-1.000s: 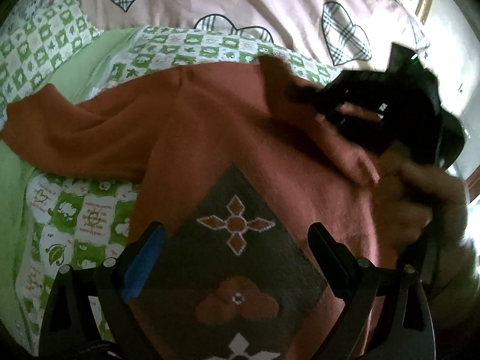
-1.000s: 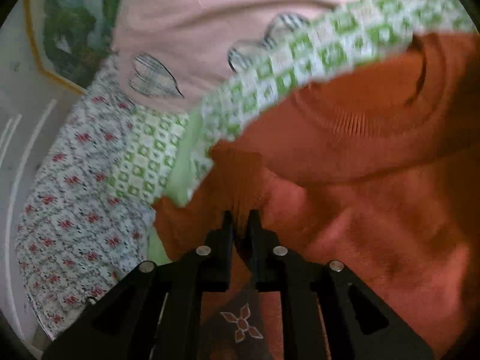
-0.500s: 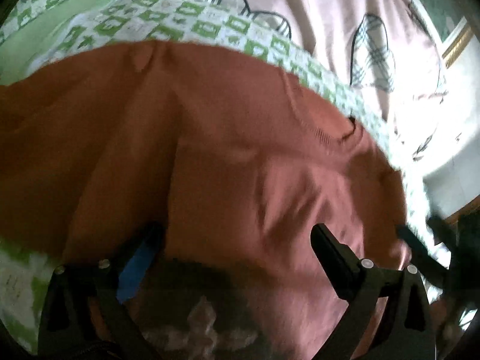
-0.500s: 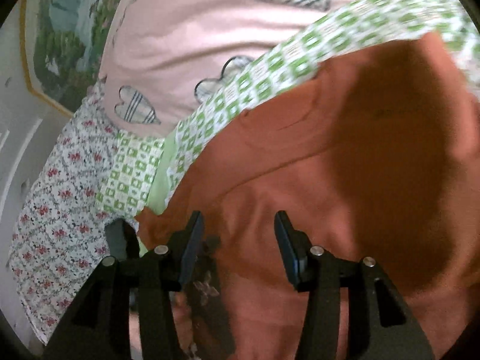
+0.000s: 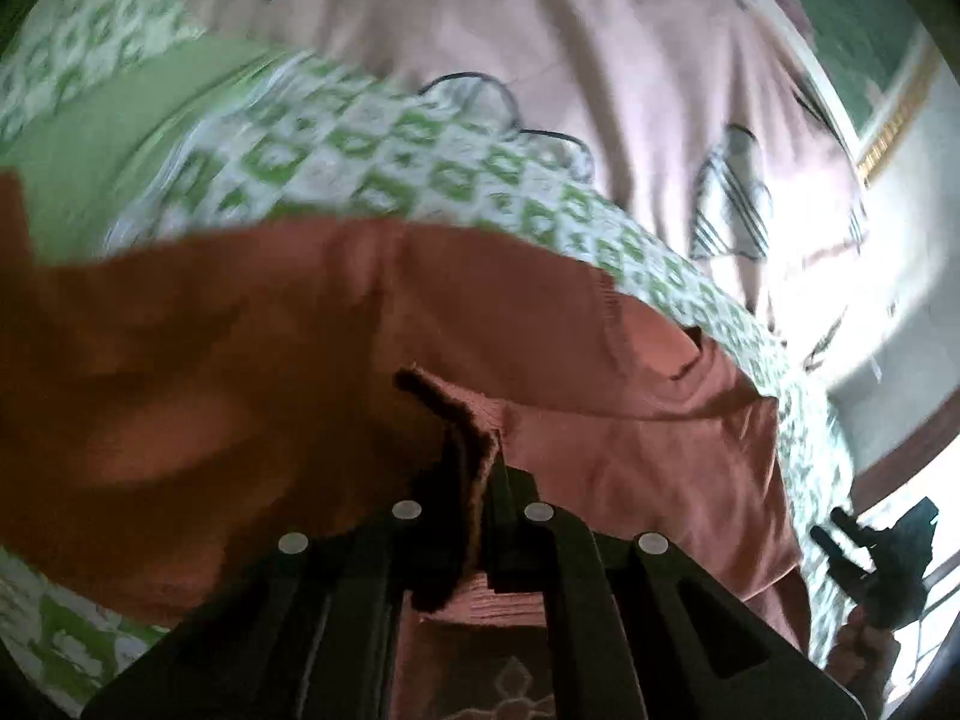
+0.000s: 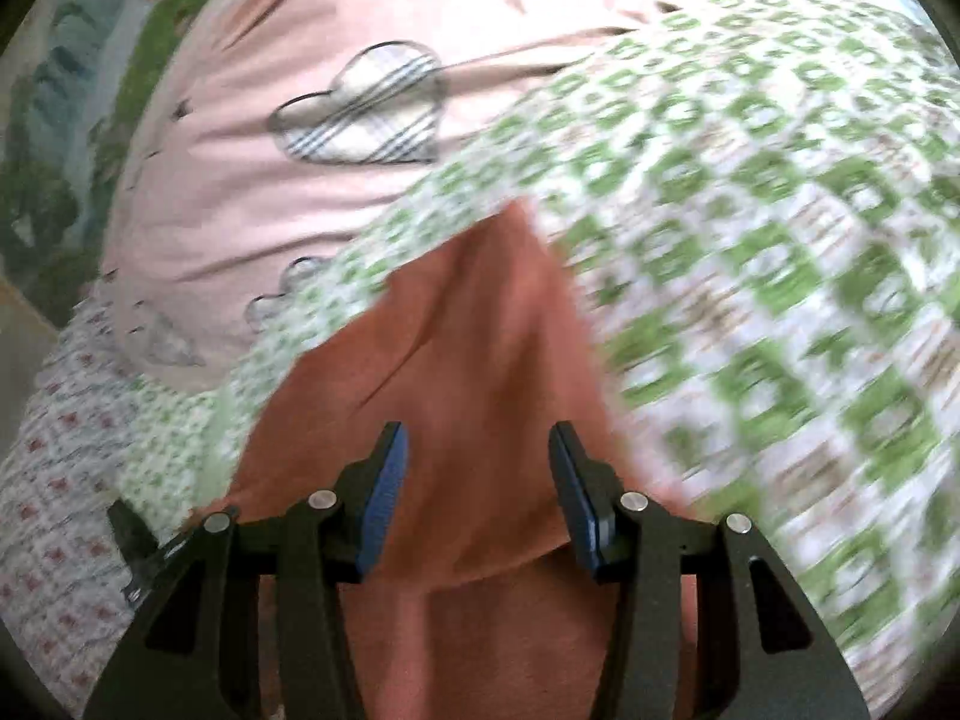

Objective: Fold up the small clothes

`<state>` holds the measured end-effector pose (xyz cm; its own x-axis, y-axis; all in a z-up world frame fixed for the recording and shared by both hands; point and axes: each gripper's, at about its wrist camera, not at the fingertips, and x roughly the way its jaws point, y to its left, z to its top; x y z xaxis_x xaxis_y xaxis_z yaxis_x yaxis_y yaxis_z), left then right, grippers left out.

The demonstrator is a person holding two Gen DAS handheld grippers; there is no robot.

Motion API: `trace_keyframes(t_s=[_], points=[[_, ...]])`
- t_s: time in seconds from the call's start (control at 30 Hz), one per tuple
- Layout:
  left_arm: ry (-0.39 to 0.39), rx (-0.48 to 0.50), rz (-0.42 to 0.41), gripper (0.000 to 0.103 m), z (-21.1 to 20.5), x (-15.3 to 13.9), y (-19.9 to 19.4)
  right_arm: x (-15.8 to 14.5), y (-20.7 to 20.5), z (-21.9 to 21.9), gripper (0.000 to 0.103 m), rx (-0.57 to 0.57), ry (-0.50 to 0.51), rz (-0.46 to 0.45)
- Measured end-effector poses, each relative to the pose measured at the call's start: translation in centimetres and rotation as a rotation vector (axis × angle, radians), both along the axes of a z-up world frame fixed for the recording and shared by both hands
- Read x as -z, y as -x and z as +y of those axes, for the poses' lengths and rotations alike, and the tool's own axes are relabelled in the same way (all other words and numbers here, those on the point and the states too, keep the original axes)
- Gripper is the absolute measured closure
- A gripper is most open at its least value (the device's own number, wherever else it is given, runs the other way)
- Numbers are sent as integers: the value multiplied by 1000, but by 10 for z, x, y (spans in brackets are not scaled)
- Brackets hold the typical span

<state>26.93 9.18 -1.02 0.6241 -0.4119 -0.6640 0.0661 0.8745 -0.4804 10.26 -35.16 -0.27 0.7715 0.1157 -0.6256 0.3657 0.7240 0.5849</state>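
A rust-orange knit sweater (image 5: 252, 372) lies spread on the bed, its neckline toward the right. My left gripper (image 5: 474, 480) is shut on a raised fold of the sweater's edge, which stands up between the fingers. A dark patterned patch of the sweater (image 5: 510, 690) shows below the fingers. My right gripper (image 6: 477, 468) is open and empty, its blue pads (image 6: 384, 498) spread over an orange part of the sweater (image 6: 474, 348). The right gripper also shows far right in the left wrist view (image 5: 870, 546).
A green-and-white checked blanket (image 6: 750, 240) lies under the sweater. A pink duvet with plaid hearts (image 6: 312, 138) lies behind it, and a floral sheet (image 6: 54, 450) at the left. A wall with a framed picture (image 5: 888, 84) stands beyond the bed.
My left gripper closed from wide open onto a fold of the sweater. My right gripper let go of the sweater, opened wide and moved off toward the sweater's edge.
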Motion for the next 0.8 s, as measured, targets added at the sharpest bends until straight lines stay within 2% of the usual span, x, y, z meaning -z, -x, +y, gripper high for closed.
trace_keyframes(t_s=[0.07,0.17,0.37,0.4,0.43,0.47,0.57,0.7,0.8], points=[[17,-7,-2,100,7,0,4,4,-10,-13,52,18,34,41],[-16,-11,7,100,2,3,3,10,-31,-26,52,4,70,85],[-45,2,18,100,0,11,7,35,-90,-21,49,-130,132,207],[-48,4,16,100,-1,10,7,37,-93,-17,55,-150,166,216],[-49,6,15,100,-1,9,7,36,-95,-14,94,-168,208,214],[-46,14,11,100,-4,7,8,32,-95,-18,93,-180,206,209],[-26,69,-32,100,-20,-4,8,18,-76,-39,94,-113,189,149],[-106,99,-26,100,-45,6,-4,36,-75,-48,94,-95,194,194],[-158,94,10,99,-41,20,-9,42,-76,-49,94,-80,176,191]])
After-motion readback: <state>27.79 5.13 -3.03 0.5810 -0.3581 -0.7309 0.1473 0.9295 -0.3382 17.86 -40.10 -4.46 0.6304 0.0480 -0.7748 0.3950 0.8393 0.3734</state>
